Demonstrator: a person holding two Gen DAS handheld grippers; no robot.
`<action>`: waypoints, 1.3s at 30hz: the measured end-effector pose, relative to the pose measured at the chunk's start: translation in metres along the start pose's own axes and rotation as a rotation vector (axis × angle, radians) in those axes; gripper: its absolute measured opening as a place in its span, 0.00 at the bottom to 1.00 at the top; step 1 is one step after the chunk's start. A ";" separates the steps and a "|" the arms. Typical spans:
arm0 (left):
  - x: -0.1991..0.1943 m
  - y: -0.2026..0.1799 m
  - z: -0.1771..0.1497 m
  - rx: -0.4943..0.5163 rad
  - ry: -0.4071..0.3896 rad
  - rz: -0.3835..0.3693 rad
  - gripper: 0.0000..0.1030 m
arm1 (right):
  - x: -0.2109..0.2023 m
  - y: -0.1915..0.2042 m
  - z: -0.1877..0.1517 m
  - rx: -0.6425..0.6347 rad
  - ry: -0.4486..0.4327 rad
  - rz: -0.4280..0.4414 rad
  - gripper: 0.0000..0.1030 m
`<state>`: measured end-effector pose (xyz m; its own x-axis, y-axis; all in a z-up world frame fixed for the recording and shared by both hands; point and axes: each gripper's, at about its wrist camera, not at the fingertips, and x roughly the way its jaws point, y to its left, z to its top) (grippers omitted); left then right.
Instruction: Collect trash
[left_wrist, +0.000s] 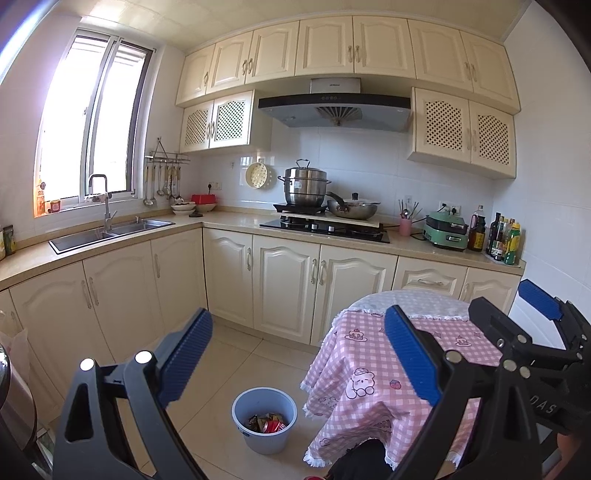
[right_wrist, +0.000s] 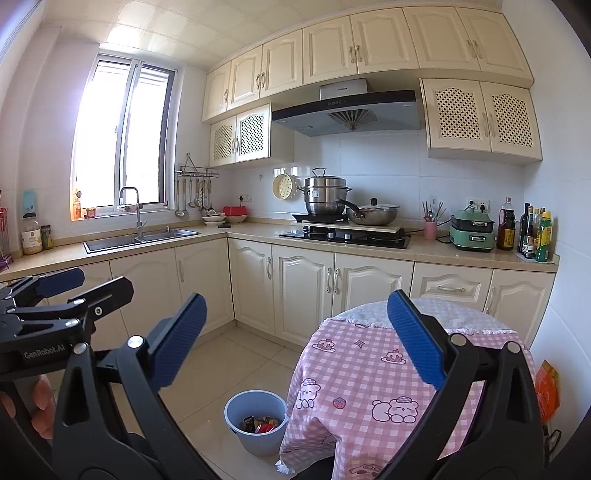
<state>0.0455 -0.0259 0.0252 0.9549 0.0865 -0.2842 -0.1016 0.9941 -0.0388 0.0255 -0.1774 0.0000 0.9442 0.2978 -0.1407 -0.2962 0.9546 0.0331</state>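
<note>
A blue-grey trash bucket (left_wrist: 264, 419) stands on the tiled floor beside a round table, and crumpled wrappers and a red can (left_wrist: 269, 424) lie inside it. The same bucket (right_wrist: 255, 421) shows low in the right wrist view. My left gripper (left_wrist: 295, 354) is open, held well above the floor, with nothing between its blue pads. My right gripper (right_wrist: 295, 339) is open too and holds nothing. Each gripper appears at the edge of the other's view: the right one (left_wrist: 532, 317) and the left one (right_wrist: 70, 288). The table top under its pink checked cloth (right_wrist: 369, 373) shows no loose items.
Cream cabinets and a beige counter (left_wrist: 229, 221) run along the left and back walls. On the counter sit a sink (left_wrist: 110, 230), a hob with pots (left_wrist: 325, 225), a green cooker (left_wrist: 445, 229) and bottles (left_wrist: 504, 240). An orange packet (right_wrist: 546, 391) hangs at the table's right.
</note>
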 end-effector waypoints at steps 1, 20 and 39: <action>0.001 0.000 0.000 0.000 0.003 0.000 0.89 | 0.000 0.000 0.000 -0.001 0.001 -0.001 0.94; 0.013 0.001 -0.008 -0.023 0.046 -0.022 0.89 | -0.001 -0.012 -0.006 0.012 0.005 -0.041 0.94; 0.049 0.004 -0.030 -0.030 0.145 -0.018 0.89 | 0.025 -0.027 -0.026 0.028 0.067 -0.068 0.94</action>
